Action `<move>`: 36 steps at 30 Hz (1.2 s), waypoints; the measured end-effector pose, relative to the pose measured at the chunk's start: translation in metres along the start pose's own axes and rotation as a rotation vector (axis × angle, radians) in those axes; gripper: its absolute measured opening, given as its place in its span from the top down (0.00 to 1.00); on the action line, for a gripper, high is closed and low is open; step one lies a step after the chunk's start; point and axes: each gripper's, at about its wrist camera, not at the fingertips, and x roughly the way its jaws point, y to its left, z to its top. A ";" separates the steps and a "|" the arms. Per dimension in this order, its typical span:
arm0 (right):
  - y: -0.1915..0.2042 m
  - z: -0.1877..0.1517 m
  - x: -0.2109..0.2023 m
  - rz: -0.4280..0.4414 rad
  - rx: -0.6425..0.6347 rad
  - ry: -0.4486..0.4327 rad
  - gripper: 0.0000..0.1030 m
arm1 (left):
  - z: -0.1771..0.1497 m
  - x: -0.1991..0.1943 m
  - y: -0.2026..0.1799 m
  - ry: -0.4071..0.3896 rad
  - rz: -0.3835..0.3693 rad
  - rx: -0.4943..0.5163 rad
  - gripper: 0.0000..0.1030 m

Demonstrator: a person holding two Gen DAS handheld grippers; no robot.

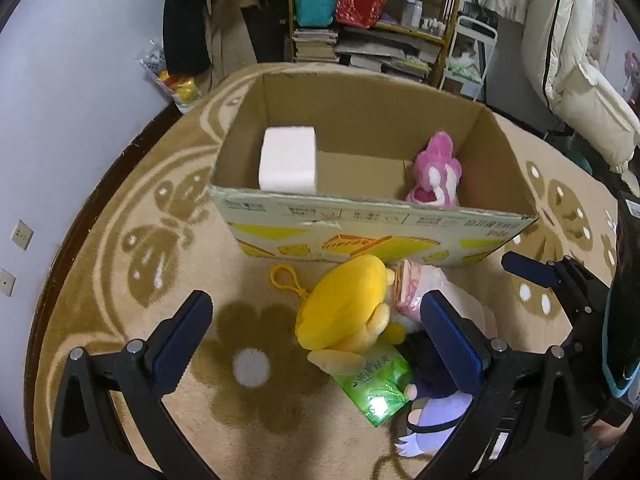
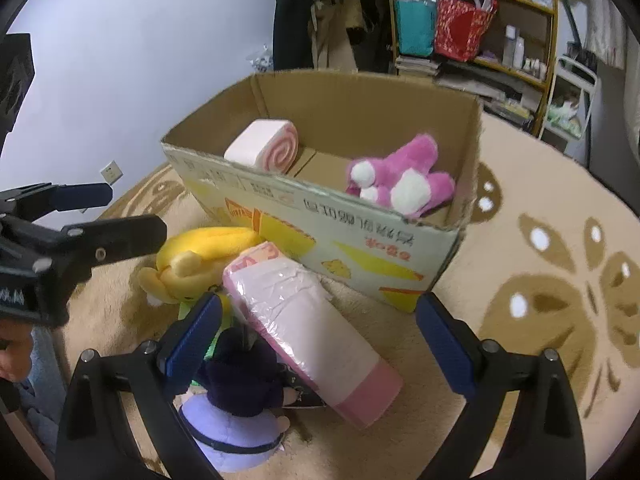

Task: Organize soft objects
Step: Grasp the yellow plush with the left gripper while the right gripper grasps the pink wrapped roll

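Note:
An open cardboard box (image 1: 372, 222) (image 2: 320, 216) stands on the rug. Inside lie a white-and-pink swirl roll cushion (image 1: 288, 160) (image 2: 264, 146) and a pink plush (image 1: 436, 172) (image 2: 400, 176). In front of the box lie a yellow plush (image 1: 348, 312) (image 2: 200, 258), a long pink wrapped roll cushion (image 2: 308, 328) (image 1: 408, 288), a green tissue pack (image 1: 372, 384) and a dark-haired purple doll (image 2: 240, 392) (image 1: 436, 400). My left gripper (image 1: 316, 328) is open above the yellow plush. My right gripper (image 2: 320, 332) is open around the pink roll and also shows in the left wrist view (image 1: 536, 272).
A beige rug with brown flower patterns (image 1: 248, 368) (image 2: 560, 300) covers the floor. Cluttered shelves (image 1: 380, 20) (image 2: 472, 32) and hanging clothes stand behind the box. A white wall (image 1: 80, 80) is on the left; a white coat (image 1: 580, 60) hangs on the right.

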 end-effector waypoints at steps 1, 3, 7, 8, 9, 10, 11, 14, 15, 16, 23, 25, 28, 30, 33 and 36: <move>0.000 -0.001 0.003 0.000 -0.001 0.006 0.02 | 0.000 0.005 -0.001 0.009 0.010 0.007 0.00; -0.001 -0.002 0.010 -0.027 -0.009 0.014 0.02 | -0.001 0.011 -0.002 0.016 0.018 0.006 0.00; -0.004 -0.006 0.024 -0.007 -0.007 0.050 0.02 | -0.003 0.023 -0.004 0.040 0.038 0.010 0.00; -0.004 -0.007 0.026 -0.004 -0.008 0.056 0.02 | -0.003 0.026 -0.005 0.049 0.047 0.019 0.00; -0.005 -0.008 0.028 -0.002 -0.011 0.061 0.02 | -0.004 0.029 -0.006 0.056 0.056 0.026 0.00; -0.005 -0.009 0.030 -0.003 -0.017 0.069 0.02 | -0.005 0.032 -0.006 0.063 0.067 0.034 0.00; -0.005 -0.010 0.032 -0.003 -0.020 0.076 0.02 | -0.005 0.035 -0.007 0.067 0.077 0.040 0.00; -0.008 -0.011 0.040 0.013 -0.007 0.092 0.06 | -0.005 0.039 -0.006 0.075 0.087 0.039 0.00; -0.009 -0.011 0.042 0.021 -0.002 0.101 0.11 | -0.005 0.041 -0.005 0.078 0.086 0.038 0.00; -0.009 -0.011 0.043 0.028 0.001 0.107 0.13 | -0.006 0.042 -0.004 0.082 0.086 0.037 0.00; -0.005 -0.013 0.049 0.070 -0.006 0.127 0.30 | -0.006 0.049 0.000 0.086 0.017 0.019 0.20; -0.003 -0.014 0.049 0.060 -0.010 0.113 0.31 | -0.007 0.050 0.000 0.088 -0.020 0.021 0.28; 0.000 -0.014 0.047 0.061 -0.013 0.107 0.37 | -0.007 0.047 -0.003 0.072 -0.044 0.041 0.54; 0.001 -0.013 0.047 0.060 -0.016 0.104 0.42 | -0.007 0.045 -0.006 0.069 -0.040 0.048 0.58; 0.003 -0.012 0.046 0.053 -0.011 0.100 0.45 | -0.008 0.041 -0.008 0.069 -0.029 0.051 0.61; 0.005 -0.012 0.043 0.046 -0.019 0.094 0.49 | -0.008 0.037 -0.007 0.066 -0.016 0.047 0.62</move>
